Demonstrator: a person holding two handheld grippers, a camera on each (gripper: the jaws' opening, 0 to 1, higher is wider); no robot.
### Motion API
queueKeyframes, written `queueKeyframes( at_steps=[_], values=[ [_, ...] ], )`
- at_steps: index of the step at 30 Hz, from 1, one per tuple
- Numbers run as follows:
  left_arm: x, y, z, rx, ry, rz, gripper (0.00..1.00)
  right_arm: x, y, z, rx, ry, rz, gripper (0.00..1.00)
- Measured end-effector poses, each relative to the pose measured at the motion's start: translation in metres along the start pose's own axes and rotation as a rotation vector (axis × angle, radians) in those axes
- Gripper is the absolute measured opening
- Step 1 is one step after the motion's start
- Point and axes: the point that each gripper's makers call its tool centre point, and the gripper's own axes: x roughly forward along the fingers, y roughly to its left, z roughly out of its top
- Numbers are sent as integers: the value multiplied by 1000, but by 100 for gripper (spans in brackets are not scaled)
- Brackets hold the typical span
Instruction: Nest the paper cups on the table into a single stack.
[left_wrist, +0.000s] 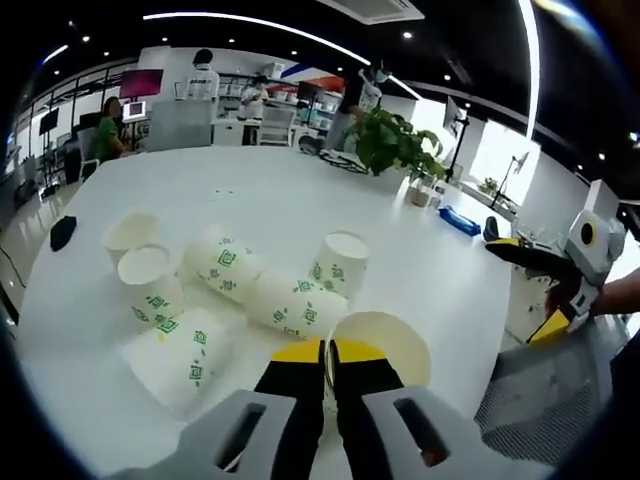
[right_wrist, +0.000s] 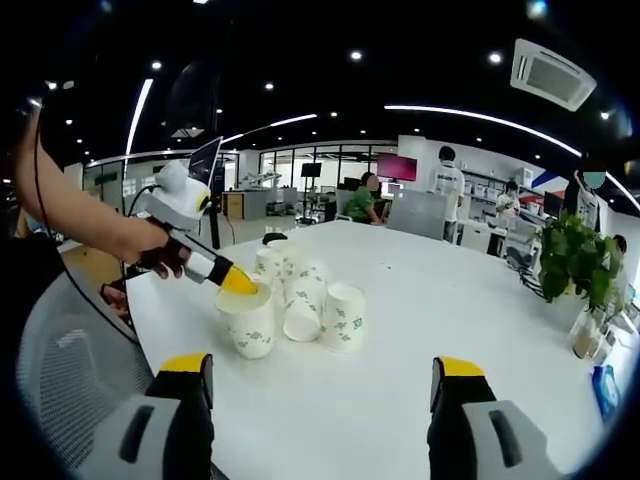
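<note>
Several cups: loose cups lie and stand on the table, just beyond the held cup.
Held cup: upright cup, at the near table edge.
Left gripper: jaws together, pinching the held cup's rim.
Right gripper: jaws apart, empty, away from the held cup.
Risk: thin rim may crush or slip; lifting could knock the lying cups beside it.

Open office: white table, potted plant, ceiling light strips, desks behind.
</note>
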Motion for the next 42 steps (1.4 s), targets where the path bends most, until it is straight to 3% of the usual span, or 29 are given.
queueKeyframes(
  at_steps=[16, 28, 35, 42],
  values=[
    [5, 1, -10, -24, 32, 7, 0, -1, 5, 4, -1, -2, 8, 91],
    [5, 0, -3, -17, -9, -17, 1, 2, 12, 0, -9, 9, 48, 94],
    [0, -4, 5, -16, -47, -45, 9, 2, 10, -2, -8, 12, 45, 95],
    [-9, 9, 13, -6, -82, -32, 11, 2, 11, -2, -10, 18, 47, 94]
  ],
)
